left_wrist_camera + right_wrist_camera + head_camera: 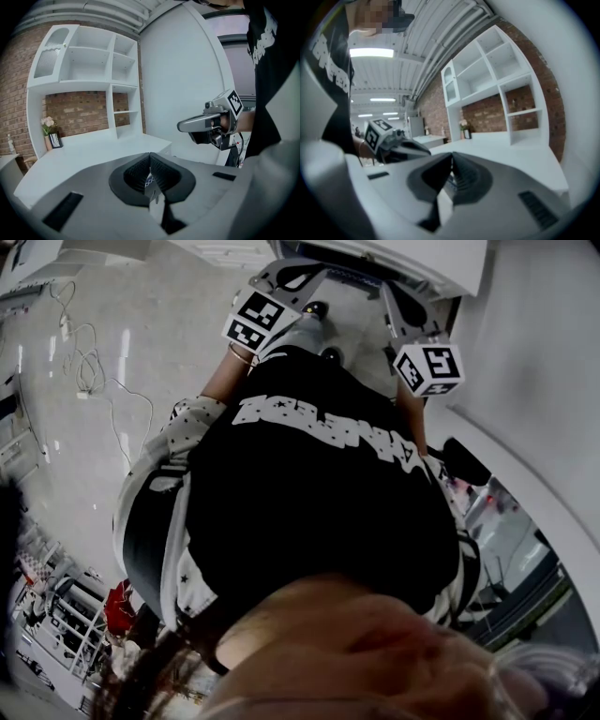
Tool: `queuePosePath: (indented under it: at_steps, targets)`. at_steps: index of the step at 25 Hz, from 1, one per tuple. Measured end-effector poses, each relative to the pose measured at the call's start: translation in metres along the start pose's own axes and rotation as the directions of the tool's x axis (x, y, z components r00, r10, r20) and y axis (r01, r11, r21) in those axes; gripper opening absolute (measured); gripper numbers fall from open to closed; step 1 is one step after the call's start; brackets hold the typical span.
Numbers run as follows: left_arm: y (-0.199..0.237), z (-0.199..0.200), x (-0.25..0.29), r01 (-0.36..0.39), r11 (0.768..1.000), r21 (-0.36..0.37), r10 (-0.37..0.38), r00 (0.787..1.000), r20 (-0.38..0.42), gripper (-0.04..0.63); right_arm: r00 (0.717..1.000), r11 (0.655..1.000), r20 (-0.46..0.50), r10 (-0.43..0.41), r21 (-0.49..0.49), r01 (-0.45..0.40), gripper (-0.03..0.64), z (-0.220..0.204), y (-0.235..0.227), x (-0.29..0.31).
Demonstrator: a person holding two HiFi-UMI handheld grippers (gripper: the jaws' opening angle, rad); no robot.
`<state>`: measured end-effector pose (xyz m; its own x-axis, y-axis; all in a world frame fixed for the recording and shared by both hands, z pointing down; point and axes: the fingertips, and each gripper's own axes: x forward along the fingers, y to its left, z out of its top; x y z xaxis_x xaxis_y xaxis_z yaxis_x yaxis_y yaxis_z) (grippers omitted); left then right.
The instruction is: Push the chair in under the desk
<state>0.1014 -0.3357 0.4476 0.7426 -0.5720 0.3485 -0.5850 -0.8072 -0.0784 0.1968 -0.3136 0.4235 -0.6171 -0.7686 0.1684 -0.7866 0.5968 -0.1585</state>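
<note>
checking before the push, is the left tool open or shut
Shut. In the left gripper view the left tool has its jaws pressed together along one line, with no gap showing.

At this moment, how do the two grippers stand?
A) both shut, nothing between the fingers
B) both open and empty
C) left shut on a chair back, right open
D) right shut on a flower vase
A: each gripper's own view shows it; the left gripper and the right gripper both have their fingers pressed together with nothing between them.
</note>
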Motion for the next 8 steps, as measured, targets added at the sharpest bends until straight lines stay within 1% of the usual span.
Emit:
queuePosePath:
  at_steps: [8]
  targets:
    - [-0.0022, 0.0024, -0.0005, -0.005, 1.000, -0.006, 0.005, 1.000, 0.004, 0.038, 1.000, 1.000, 0.006, 0.011, 0.002, -0.011, 0.031, 0.0021, 0.0007, -0.0027]
